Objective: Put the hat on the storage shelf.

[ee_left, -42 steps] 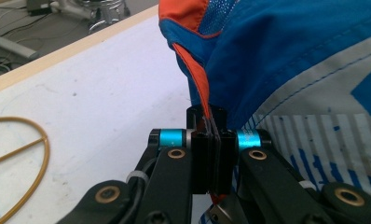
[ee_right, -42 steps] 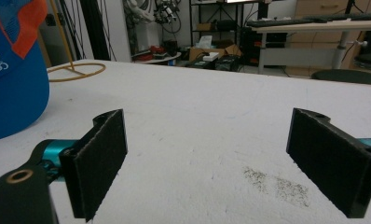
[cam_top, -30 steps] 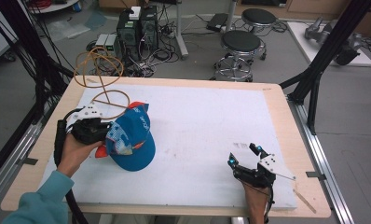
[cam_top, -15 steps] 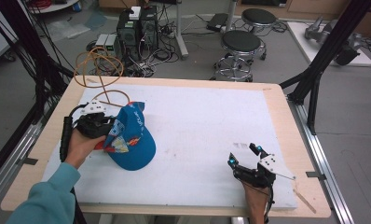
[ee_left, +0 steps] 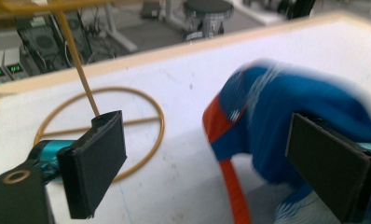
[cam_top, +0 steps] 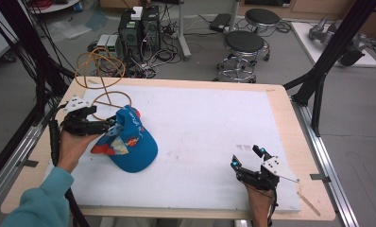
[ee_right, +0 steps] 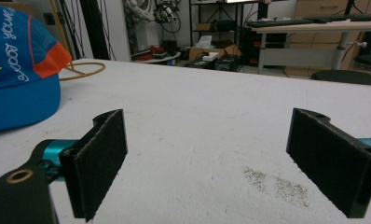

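We are holding the left gripper [cam_top: 111, 124] with its jaws spread wide, gripping nothing, beside the blue fabric cap with orange trim [cam_top: 129, 140] lying at the left of the white-covered counter [cam_top: 214, 127]. The right gripper [cam_top: 247, 157], jaws likewise wide and empty, is hovering near the counter's front right.

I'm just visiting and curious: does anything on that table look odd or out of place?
Little stands out. The blue cap lies tipped on the white mat, beside the open left tool. An orange cable loops over the table's far left corner. A grey smudge marks the mat near the open right tool.
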